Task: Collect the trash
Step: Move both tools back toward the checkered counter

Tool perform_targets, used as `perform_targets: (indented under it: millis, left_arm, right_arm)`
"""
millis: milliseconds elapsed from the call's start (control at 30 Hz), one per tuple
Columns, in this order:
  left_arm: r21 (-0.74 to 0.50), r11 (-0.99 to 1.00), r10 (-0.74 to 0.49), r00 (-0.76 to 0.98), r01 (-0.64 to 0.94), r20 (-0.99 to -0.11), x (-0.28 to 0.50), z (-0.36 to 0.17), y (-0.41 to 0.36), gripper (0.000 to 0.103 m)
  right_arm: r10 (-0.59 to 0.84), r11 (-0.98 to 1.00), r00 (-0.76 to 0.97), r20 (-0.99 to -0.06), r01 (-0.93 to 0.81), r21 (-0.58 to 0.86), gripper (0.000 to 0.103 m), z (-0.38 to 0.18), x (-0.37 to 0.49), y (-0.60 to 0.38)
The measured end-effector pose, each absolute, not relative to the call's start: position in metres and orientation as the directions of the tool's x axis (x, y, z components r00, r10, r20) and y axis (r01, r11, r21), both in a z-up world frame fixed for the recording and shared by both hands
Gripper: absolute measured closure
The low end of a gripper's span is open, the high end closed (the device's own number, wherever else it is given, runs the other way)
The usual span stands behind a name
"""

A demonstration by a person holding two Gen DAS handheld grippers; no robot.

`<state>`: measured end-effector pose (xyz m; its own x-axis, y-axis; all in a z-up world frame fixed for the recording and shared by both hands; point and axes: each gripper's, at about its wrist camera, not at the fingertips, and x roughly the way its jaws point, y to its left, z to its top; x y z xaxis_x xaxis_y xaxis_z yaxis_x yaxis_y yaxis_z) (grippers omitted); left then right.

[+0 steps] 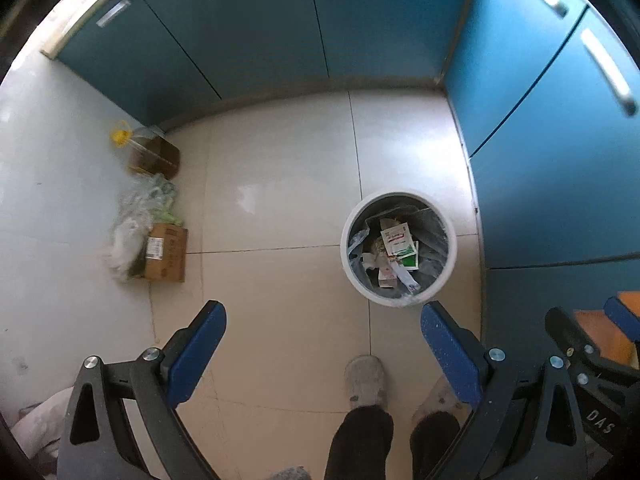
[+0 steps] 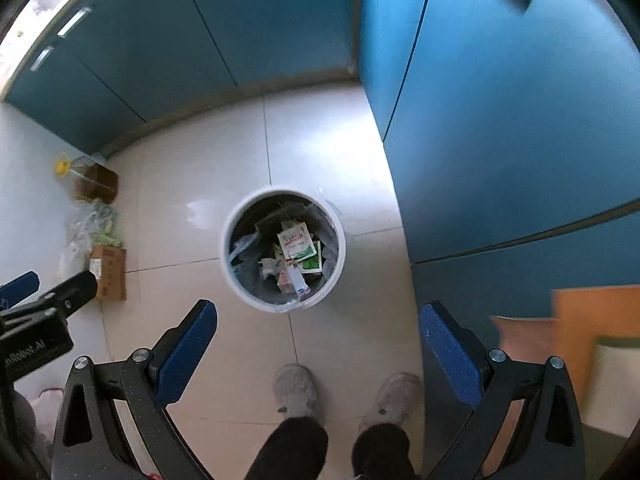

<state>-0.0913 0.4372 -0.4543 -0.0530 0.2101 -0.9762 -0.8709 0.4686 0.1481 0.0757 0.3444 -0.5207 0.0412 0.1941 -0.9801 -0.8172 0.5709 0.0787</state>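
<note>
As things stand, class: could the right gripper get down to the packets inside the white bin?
Probably yes. The right gripper is open and empty, the white bin has no lid, and the packets lie uncovered on top.

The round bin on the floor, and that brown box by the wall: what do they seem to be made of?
The bin looks like smooth white plastic: its rim is even and slightly glossy. A thin grey plastic liner sits inside, crinkled and translucent. The brown box appears to be cardboard: matte tan faces, folded edges and a printed label. The floor seems glazed tile, with reflections and grout lines.
</note>
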Motion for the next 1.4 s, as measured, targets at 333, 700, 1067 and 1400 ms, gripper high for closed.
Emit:
perform_targets:
  millis: [333, 700, 1067, 1400]
  left_arm:
    - [0.135, 0.473, 0.294, 0.012, -0.871, -0.956, -0.110, -0.327, 0.387, 0.003]
    - [0.208, 0.470, 0.409, 0.002, -0.858, -0.913, -0.092, -0.236, 0.341, 0.004]
    - [0.146, 0.769, 0.363, 0.236, -0.622, -0.901, 0.117, -0.193, 0.233, 0.003]
    - [0.101, 0.946, 0.174, 0.219, -0.309, -0.960, 0.325, -0.250, 0.070, 0.003]
  right_arm:
    - [0.312, 0.545, 0.061, -0.948, -0.829, 0.126, 0.000, -0.350, 0.060, 0.291]
    - [0.456, 0.560, 0.008, -0.890, -0.780, 0.279, 0.000, -0.257, 0.068, 0.236]
    - [0.423, 0.876, 0.281, -0.861, -0.372, 0.309, 0.000, -0.222, 0.233, 0.035]
    - [0.048, 0.986, 0.333, -0.942, 0.137, 0.098, 0.000, -0.308, 0.361, -0.221]
